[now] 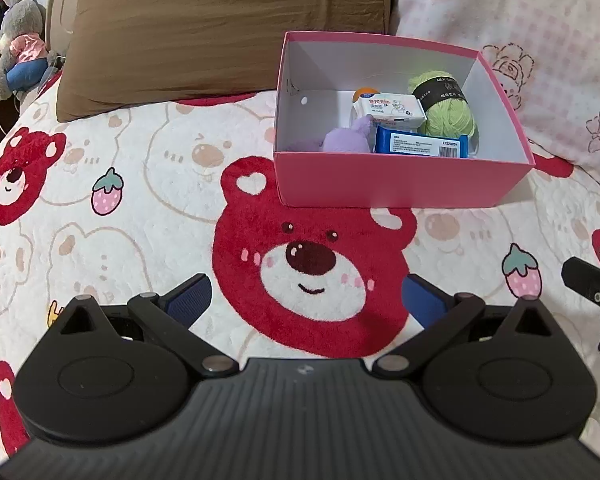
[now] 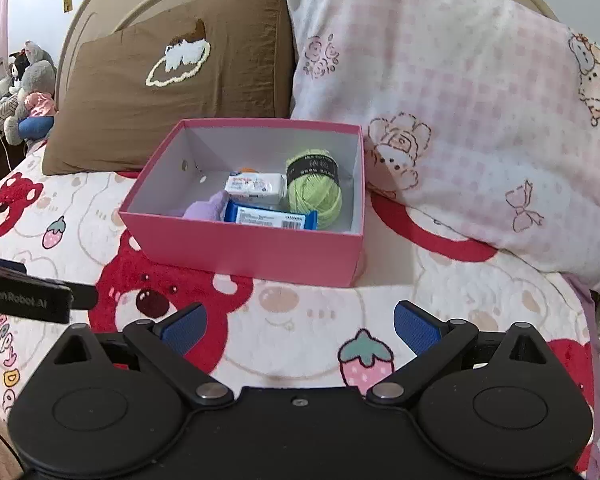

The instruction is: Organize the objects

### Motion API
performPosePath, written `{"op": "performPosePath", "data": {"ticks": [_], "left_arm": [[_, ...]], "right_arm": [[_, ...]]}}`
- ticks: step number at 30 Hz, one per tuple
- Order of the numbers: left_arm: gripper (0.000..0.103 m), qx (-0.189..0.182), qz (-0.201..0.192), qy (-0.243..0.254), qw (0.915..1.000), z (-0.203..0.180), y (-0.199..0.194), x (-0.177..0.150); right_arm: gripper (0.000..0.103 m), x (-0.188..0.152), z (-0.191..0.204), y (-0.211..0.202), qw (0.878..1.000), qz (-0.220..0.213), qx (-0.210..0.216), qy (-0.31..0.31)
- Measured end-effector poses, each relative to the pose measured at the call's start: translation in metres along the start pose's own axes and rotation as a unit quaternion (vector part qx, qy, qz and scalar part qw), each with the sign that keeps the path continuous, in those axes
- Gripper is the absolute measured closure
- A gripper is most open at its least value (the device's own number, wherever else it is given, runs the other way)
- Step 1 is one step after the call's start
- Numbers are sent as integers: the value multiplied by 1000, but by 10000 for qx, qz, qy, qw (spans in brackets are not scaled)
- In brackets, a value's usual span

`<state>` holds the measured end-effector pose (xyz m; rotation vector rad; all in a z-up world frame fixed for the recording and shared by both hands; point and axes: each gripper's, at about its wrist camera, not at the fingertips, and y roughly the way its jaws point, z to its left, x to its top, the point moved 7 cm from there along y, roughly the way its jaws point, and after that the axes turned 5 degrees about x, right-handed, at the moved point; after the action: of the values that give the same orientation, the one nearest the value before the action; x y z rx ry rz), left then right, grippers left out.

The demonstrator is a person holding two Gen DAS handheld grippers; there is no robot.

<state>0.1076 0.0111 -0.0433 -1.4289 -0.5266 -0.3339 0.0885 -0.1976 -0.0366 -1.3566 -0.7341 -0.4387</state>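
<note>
Pink box (image 1: 400, 182) sits open on the bear-print blanket (image 1: 100, 240), far from both my grippers, just in front of two pillows.

I count four things clearly inside it: one green yarn ball (image 1: 450, 108) at the far right, one white packet (image 1: 390, 110) beside it, one blue packet (image 1: 420, 145) against the near wall, one purple plush (image 1: 346, 138) left of that; something orange peeks behind the white packet. My left gripper (image 1: 306, 300) hovers low over the blanket, jaws wide apart and empty. My right gripper (image 2: 300, 326) hovers level beside it, jaws likewise apart, holding nothing.
</note>
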Motion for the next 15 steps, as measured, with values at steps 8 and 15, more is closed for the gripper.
{"op": "performPosePath", "data": {"ticks": [8,15], "left_arm": [[0,-38,21,45,10000,-2,-2,-2],[0,-37,28,42,10000,-3,-2,-2]], "right_arm": [[2,0,-3,-3,10000,-51,12,50],[2,-1,0,-5,10000,-57,23,31]]}}
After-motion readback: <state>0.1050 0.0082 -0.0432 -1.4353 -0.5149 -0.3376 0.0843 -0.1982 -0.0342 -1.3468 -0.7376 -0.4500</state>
